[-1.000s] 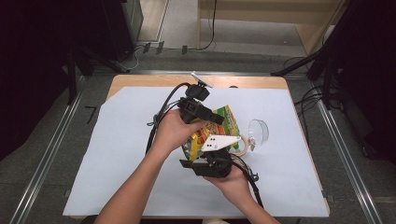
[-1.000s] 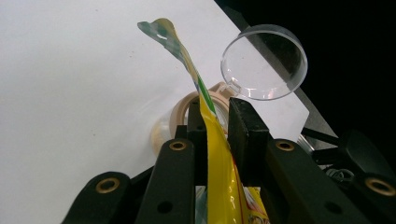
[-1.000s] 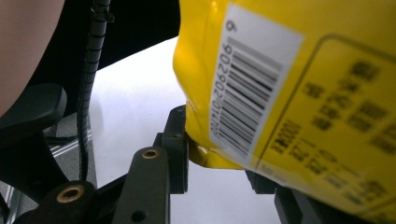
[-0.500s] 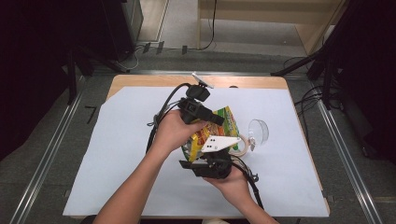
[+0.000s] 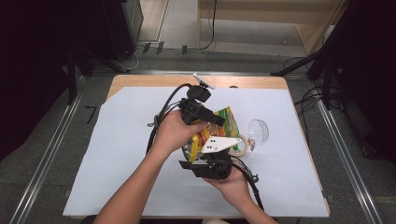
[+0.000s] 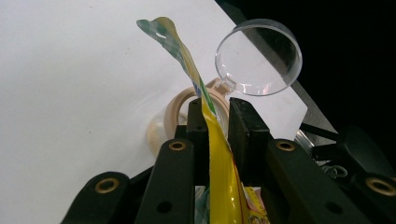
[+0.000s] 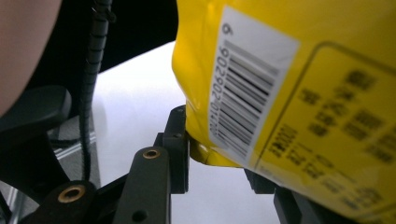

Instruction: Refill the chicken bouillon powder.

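Snack bag pinched by both claws, left & right.

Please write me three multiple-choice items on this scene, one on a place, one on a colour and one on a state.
1. Where does the clear round lid lie?
A. on the white sheet, right of the snack bag
B. on the floor
C. on top of the bag

2. What is the bag's main colour?
A. blue
B. yellow
C. red

3. How do the left gripper jaws stand?
A. wide open over bare sheet
B. shut on the tape roll
C. shut on the bag's edge

Answers: 1 A, the high view shows it there; 2 B, yellow in both gripper views; 3 C, the left gripper view shows the foil pinched between them.
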Action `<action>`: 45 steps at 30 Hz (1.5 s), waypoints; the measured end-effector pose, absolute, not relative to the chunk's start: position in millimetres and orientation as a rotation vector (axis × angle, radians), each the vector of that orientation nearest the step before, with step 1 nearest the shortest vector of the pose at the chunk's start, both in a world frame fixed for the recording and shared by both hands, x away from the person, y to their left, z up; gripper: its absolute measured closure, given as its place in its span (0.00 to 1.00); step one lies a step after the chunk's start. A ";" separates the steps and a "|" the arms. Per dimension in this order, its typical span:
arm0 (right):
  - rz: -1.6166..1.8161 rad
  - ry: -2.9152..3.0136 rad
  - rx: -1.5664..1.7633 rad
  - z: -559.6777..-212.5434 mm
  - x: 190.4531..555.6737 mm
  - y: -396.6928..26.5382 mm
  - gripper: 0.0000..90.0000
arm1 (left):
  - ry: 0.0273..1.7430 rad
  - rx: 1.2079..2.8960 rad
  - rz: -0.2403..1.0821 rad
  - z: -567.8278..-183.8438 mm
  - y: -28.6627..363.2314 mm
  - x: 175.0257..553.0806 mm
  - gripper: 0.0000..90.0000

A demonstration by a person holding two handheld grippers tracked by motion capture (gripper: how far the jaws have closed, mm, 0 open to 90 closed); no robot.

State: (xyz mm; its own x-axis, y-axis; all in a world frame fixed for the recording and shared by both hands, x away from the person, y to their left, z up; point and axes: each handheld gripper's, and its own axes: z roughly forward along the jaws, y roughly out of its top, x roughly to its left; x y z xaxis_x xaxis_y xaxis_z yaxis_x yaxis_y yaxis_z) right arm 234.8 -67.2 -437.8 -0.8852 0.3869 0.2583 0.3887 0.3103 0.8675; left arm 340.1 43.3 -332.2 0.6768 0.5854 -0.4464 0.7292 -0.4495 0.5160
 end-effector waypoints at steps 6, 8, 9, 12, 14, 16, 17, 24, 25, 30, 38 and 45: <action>-1.692 -2.535 -0.740 -437.8 234.7 -66.8 0.75 | 1.005 2.186 -0.265 -332.6 44.3 340.2 0.88; -1.691 -2.542 -0.743 -437.6 234.5 -67.1 0.75 | 1.001 2.184 -0.260 -332.0 43.4 339.3 0.87; -1.691 -2.542 -0.745 -437.5 234.4 -67.2 0.75 | 0.998 2.182 -0.260 -331.7 43.3 339.0 0.87; -1.692 -2.543 -0.748 -437.2 234.4 -67.1 0.75 | 1.001 2.175 -0.272 -331.9 44.2 340.1 0.87; -1.696 -2.545 -0.748 -437.0 234.5 -67.3 0.75 | 1.001 2.169 -0.274 -331.7 44.3 340.2 0.87; -1.697 -2.546 -0.748 -436.7 234.5 -67.6 0.75 | 1.000 2.169 -0.272 -331.3 43.8 340.0 0.87; -1.696 -2.549 -0.750 -436.7 234.7 -67.9 0.75 | 1.000 2.169 -0.272 -331.2 43.6 340.0 0.87; -1.692 -2.546 -0.752 -437.0 235.6 -68.4 0.75 | 1.003 2.169 -0.282 -332.2 43.3 341.7 0.87; -1.692 -2.547 -0.753 -436.9 235.5 -68.5 0.75 | 1.004 2.165 -0.281 -332.1 43.2 341.6 0.87; -1.695 -2.549 -0.752 -435.9 235.7 -69.0 0.75 | 1.000 2.165 -0.281 -330.7 42.6 341.7 0.87; -1.702 -2.534 -0.758 -434.2 236.7 -70.8 0.75 | 0.996 2.190 -0.256 -328.5 38.3 342.8 0.87; -1.705 -2.548 -0.755 -431.5 237.5 -72.9 0.75 | 1.000 2.166 -0.292 -328.3 41.1 346.8 0.87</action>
State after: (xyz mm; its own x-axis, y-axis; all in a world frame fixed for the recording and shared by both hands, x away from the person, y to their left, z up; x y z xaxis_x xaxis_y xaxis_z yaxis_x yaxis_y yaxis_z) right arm 237.5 -72.9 -431.5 -0.8856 0.3944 0.2452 0.3771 0.3024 0.8754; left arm 346.8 41.1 -328.3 0.6733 0.5701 -0.4707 0.7339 -0.4385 0.5188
